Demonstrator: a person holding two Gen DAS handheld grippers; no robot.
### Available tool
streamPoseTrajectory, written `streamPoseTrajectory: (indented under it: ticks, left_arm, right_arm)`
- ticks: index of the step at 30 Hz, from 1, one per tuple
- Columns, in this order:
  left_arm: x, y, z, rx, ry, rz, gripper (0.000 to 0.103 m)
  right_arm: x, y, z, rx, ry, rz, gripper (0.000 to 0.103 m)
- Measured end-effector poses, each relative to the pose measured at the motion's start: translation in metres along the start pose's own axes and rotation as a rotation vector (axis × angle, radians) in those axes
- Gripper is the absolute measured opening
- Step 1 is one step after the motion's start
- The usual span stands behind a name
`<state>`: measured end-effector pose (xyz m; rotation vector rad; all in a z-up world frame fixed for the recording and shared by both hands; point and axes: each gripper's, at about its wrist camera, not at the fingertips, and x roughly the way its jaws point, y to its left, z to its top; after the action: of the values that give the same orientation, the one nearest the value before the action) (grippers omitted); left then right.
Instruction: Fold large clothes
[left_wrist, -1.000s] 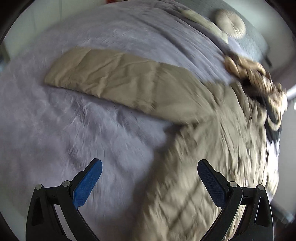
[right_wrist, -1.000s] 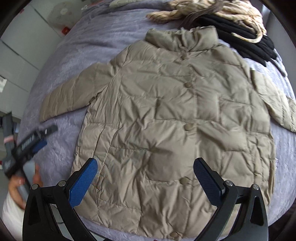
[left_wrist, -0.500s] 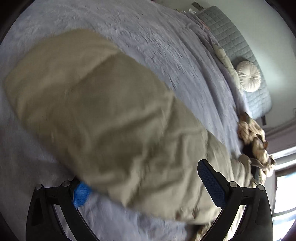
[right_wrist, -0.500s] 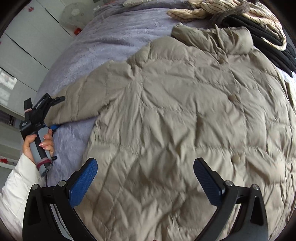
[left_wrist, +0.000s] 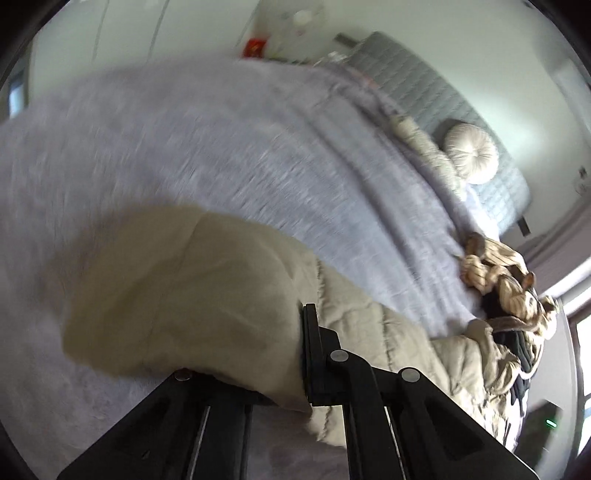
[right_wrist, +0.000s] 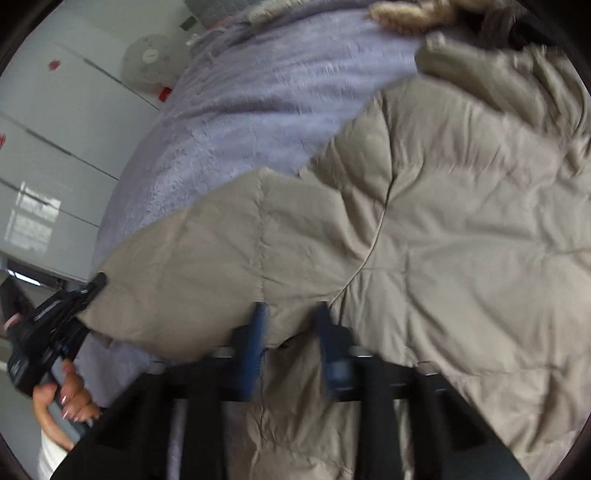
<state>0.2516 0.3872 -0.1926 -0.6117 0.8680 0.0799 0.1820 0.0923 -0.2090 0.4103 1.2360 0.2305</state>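
A beige quilted puffer jacket (right_wrist: 461, 240) lies spread on a lilac fleece bed cover (right_wrist: 258, 96). Its left sleeve (left_wrist: 177, 295) stretches out over the cover (left_wrist: 221, 147). My left gripper (left_wrist: 255, 373) is shut on the cuff end of that sleeve; it also shows in the right wrist view (right_wrist: 55, 332), held in a hand at the sleeve's end. My right gripper (right_wrist: 291, 332) is shut on the jacket's fabric near where the sleeve (right_wrist: 192, 269) joins the body, with padding bunched between its blue pads.
A heap of striped beige and black clothes (left_wrist: 509, 295) lies beyond the jacket's collar. A round white cushion (left_wrist: 472, 153) and a grey quilted headboard (left_wrist: 424, 85) stand at the bed's far end. White cupboards (right_wrist: 55, 147) line the wall.
Both grippers have dropped onto the jacket and shut: the left on the sleeve's cuff, the right on fabric by the underarm. Both were open above the bed before.
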Motion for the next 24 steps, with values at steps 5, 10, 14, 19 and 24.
streamPoseTrajectory:
  ticks: [5,10,14,19,24]
  left_arm:
    - [-0.023,-0.067,0.005,0.190,-0.042,-0.087,0.008]
    - [-0.040,-0.162,-0.022,0.431,-0.077,-0.184,0.008]
    - [-0.041,-0.247,-0.059,0.601,-0.046,-0.285,0.008]
    - [-0.009,-0.334,-0.136,0.787,0.068,-0.363,0.008]
    - [0.052,-0.364,-0.226,0.909,0.226,-0.211,0.008]
  right_arm:
    - [0.049,0.000,0.007,-0.037,0.084,0.007,0.019]
    - [0.048,-0.022,0.022,0.042,0.148,0.120,0.018]
    - [0.005,-0.055,0.025,0.058,0.105,0.169,0.019]
    - [-0.071,-0.125,0.027,0.069,-0.027,0.027,0.018]
    - [-0.115,-0.205,0.030,0.118,-0.074,-0.168,0.018]
